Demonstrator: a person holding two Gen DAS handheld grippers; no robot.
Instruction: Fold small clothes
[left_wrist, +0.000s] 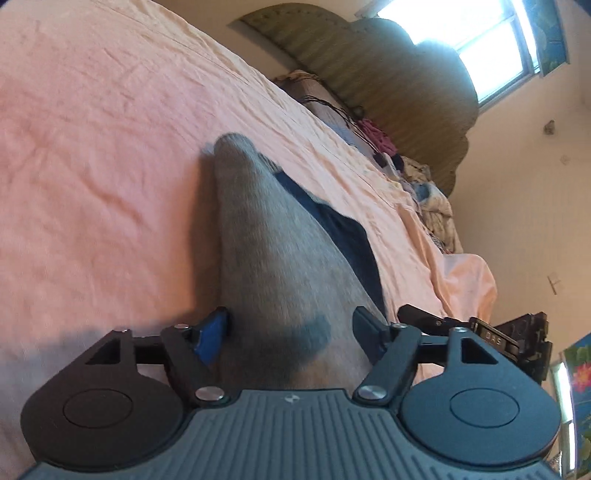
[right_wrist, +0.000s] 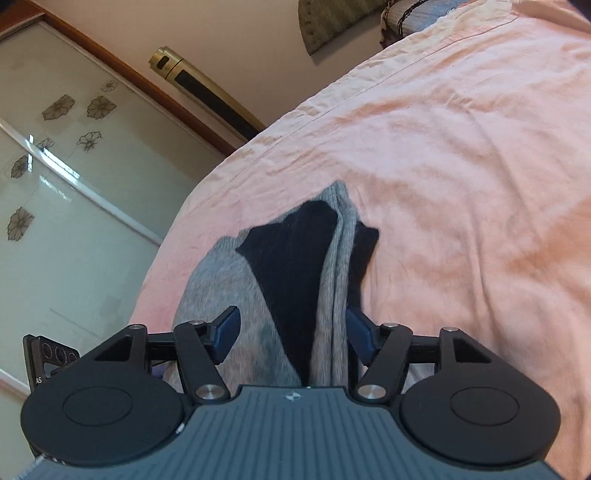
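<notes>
A grey sock (left_wrist: 266, 236) with dark blue patches lies stretched out on the pink bed sheet (left_wrist: 92, 166). In the left wrist view its near end runs between the fingers of my left gripper (left_wrist: 291, 332). The jaws stand wide and the pads do not press on the cloth. In the right wrist view the same grey and dark blue sock (right_wrist: 229, 280) shows its ribbed cuff, and it passes between the fingers of my right gripper (right_wrist: 293, 332), which is also open. The two grippers sit side by side at the sock's near end.
Crumpled clothes (left_wrist: 428, 192) are piled at the head of the bed, below a green padded headboard (left_wrist: 388, 74) and a window (left_wrist: 480, 40). On the right gripper's side the bed edge (right_wrist: 207, 192) drops toward glass sliding doors (right_wrist: 66, 184) and a gold tower unit (right_wrist: 199, 85).
</notes>
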